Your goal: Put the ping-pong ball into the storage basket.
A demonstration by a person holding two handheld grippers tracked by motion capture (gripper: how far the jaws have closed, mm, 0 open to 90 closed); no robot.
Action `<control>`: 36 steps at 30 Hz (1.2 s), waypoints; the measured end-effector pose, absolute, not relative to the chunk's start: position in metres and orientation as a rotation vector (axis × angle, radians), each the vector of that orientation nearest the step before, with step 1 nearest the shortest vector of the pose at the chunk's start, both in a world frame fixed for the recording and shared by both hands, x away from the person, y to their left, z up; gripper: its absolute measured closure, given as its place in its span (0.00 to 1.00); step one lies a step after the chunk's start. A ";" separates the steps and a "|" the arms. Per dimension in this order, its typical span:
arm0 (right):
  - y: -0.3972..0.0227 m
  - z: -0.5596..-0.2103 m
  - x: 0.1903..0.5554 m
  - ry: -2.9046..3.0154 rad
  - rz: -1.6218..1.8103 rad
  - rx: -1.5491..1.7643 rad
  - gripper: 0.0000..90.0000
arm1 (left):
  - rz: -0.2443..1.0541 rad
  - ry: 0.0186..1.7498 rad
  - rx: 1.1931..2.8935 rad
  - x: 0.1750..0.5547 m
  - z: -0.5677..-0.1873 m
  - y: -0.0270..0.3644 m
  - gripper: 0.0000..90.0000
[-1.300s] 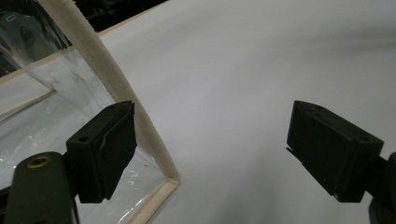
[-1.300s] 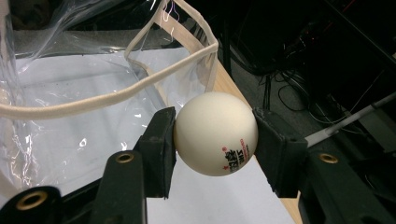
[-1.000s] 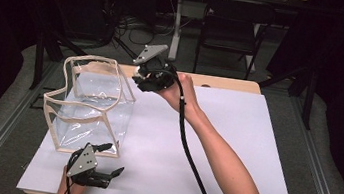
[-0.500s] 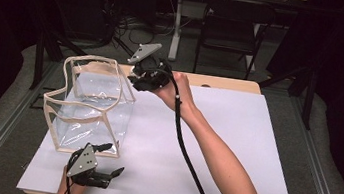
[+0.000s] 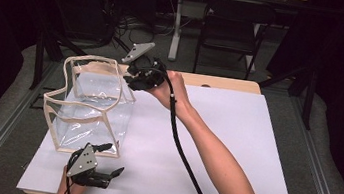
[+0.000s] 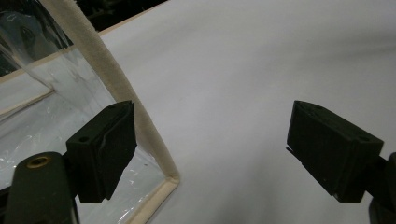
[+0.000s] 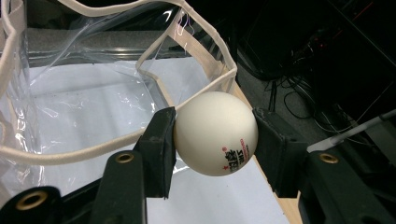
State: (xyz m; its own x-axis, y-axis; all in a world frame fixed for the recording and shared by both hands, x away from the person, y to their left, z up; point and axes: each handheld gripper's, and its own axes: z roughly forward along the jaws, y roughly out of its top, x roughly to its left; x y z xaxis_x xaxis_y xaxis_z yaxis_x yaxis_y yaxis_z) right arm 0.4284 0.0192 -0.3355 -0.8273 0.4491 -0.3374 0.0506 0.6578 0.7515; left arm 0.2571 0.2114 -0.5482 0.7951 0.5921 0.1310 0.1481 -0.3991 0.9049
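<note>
Gripping one white ball [image 7: 215, 134] between closed jaws, the right gripper [image 5: 134, 83] is held just beside the rim of one clear bag [image 5: 88, 111] on the table [image 5: 233, 150]. The left gripper [image 5: 117, 172] is kept open near the bag's lower corner.

Counter [image 5: 222, 83]: wooden top, pale edge visible along far side. White sheet [image 5: 233, 150] covers nearly whole surface, lies flat. Clear plastic bag [image 5: 90, 109] with cream trim stands directly on sheet at left half, mouth open upward. Left gripper [image 5: 112, 174] sits low at near edge, just beside bag's near corner.
</note>
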 end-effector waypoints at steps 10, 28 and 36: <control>0.027 -0.333 0.429 2.371 1.043 0.375 0.57 | 0.540 0.555 1.953 0.257 -0.548 0.211 0.18; 0.044 -0.330 0.425 2.384 1.027 0.333 0.57 | 0.538 0.556 1.953 0.257 -0.549 0.211 0.18; 0.051 -0.330 0.424 2.392 1.029 0.315 0.57 | 0.538 0.557 1.953 0.257 -0.549 0.211 0.18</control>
State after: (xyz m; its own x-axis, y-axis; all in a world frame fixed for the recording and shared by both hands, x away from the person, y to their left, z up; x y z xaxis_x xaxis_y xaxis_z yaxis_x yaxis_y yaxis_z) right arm 0.4244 0.0512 -0.3304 -0.8417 0.3987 -0.3640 0.0101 0.6857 0.7278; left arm 0.2573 0.2114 -0.5486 0.7954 0.5921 0.1294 0.1503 -0.3996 0.9043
